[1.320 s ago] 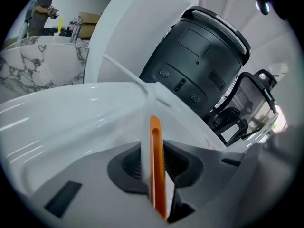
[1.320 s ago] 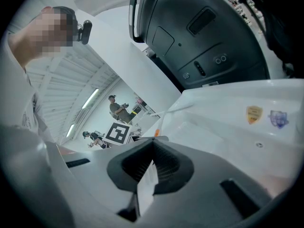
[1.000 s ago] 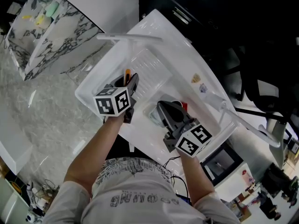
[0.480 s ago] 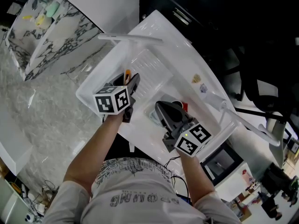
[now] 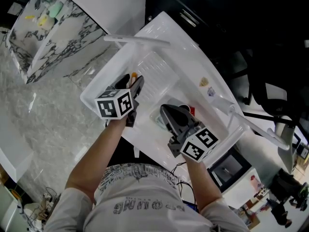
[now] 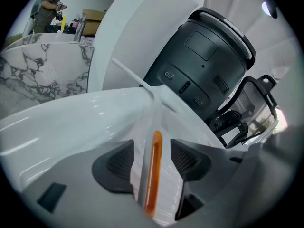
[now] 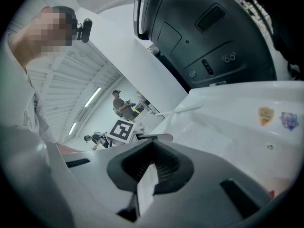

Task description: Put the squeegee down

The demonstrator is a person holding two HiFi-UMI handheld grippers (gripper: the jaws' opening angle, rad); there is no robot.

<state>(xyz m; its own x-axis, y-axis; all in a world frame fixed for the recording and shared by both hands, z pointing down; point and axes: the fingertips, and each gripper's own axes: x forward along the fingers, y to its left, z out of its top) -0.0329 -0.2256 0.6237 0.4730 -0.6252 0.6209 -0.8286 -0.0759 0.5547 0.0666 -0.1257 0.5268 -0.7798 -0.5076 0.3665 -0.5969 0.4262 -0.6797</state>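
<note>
The squeegee (image 6: 153, 175), orange-handled, rests on the ribbed floor of the white basin (image 5: 193, 76), between the jaws of the left gripper (image 6: 153, 158). Those jaws have just been opening and stand apart, clear of it. The right gripper (image 7: 151, 167), close beside, is clamped on a thin white sheet (image 7: 146, 191).

White glossy moulded sink (image 5: 155, 65) with ridged drainboard, thin white rod (image 5: 137, 40) across the far edge. Behind, dark grey barrel-shaped appliance (image 6: 199, 65). Leftward, grey-veined white marble counter (image 5: 50, 45).
</note>
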